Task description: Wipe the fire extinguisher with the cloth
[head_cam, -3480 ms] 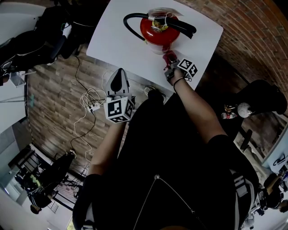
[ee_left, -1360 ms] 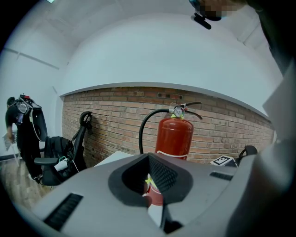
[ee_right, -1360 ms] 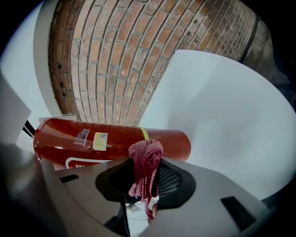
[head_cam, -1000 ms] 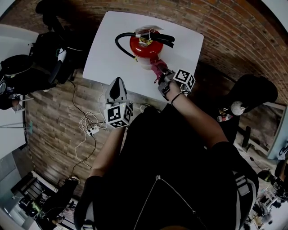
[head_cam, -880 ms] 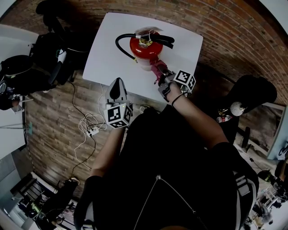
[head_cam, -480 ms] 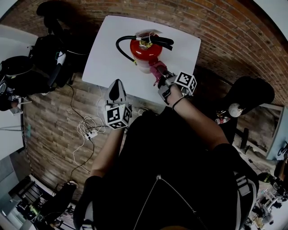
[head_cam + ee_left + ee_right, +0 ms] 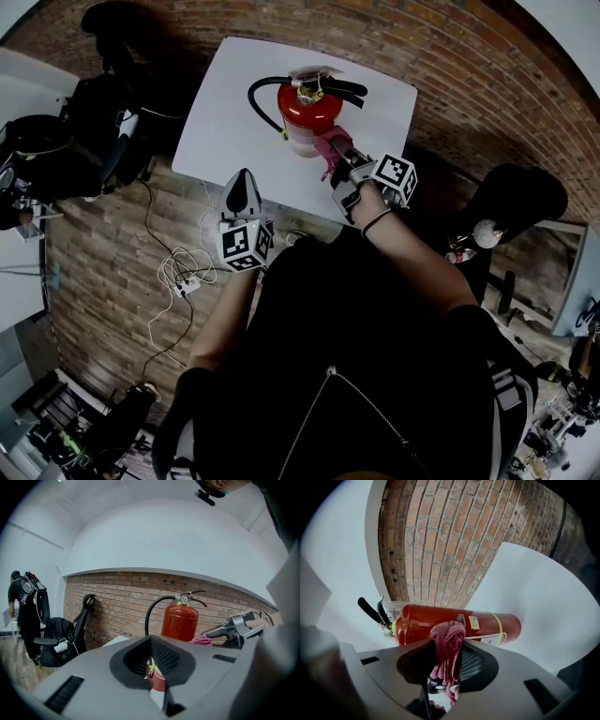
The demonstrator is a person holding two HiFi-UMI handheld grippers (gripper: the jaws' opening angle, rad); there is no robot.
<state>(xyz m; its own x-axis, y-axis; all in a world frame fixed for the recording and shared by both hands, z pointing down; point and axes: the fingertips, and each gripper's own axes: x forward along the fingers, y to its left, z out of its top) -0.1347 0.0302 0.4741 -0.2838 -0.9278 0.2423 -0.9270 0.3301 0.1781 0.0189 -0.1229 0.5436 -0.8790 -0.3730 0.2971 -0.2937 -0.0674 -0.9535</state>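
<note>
A red fire extinguisher (image 7: 307,105) with a black hose and handle stands upright on the white table (image 7: 225,112). My right gripper (image 7: 340,161) is shut on a pink cloth (image 7: 329,146), which sits against the cylinder's near lower side. In the right gripper view the cloth (image 7: 447,648) hangs bunched between the jaws of the right gripper (image 7: 445,667), touching or just short of the extinguisher (image 7: 487,625). My left gripper (image 7: 241,183) hovers shut and empty at the table's near edge, left of the extinguisher. The left gripper (image 7: 152,667) faces the extinguisher (image 7: 179,620) from a distance.
A brick wall runs behind the table. Black office chairs (image 7: 84,122) stand to the left, another dark seat (image 7: 525,197) to the right. White cables (image 7: 187,267) lie on the wooden floor near the table's left corner. A person (image 7: 18,606) stands far left.
The right gripper keeps the cloth against the extinguisher's near side, shifting only slightly along it. The left gripper holds its place.
</note>
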